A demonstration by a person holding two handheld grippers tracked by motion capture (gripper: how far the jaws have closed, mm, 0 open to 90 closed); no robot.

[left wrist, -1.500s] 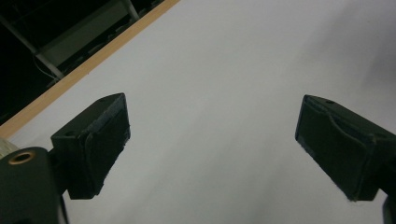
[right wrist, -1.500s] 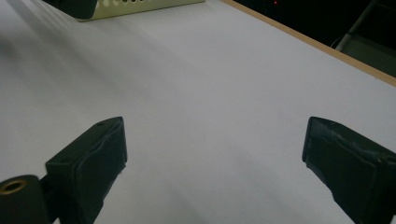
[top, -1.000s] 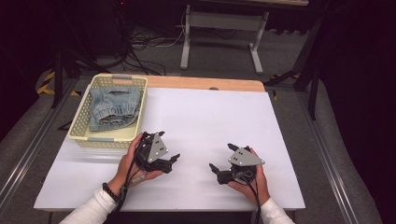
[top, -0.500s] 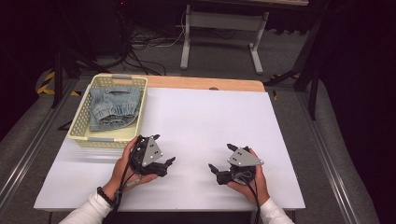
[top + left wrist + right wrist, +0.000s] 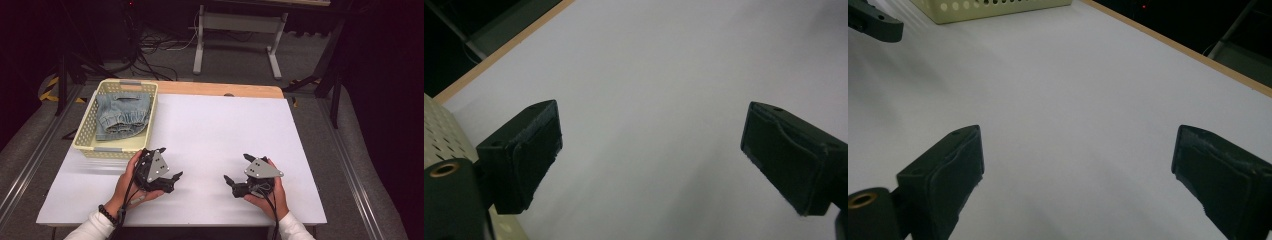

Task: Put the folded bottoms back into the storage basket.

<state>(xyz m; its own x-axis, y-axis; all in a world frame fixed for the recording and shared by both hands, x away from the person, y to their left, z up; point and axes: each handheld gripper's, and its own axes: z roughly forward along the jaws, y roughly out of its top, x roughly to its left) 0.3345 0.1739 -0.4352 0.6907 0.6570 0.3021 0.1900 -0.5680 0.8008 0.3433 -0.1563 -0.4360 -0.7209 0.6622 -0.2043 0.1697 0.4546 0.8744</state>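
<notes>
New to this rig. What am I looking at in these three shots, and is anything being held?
No robot here: a person holds a handheld two-jaw gripper in each hand. The high view looks down on the table from the person's side, with the left gripper near the bottom left and the right gripper at the bottom right. The other two pictures come from cameras riding on the grippers, each looking out between its own two black jaws. In both, the jaws stand wide apart with only the white tabletop between them, so nothing is held. At the table's far left sits a pale yellow perforated basket containing folded jeans, beside the left gripper.
</notes>
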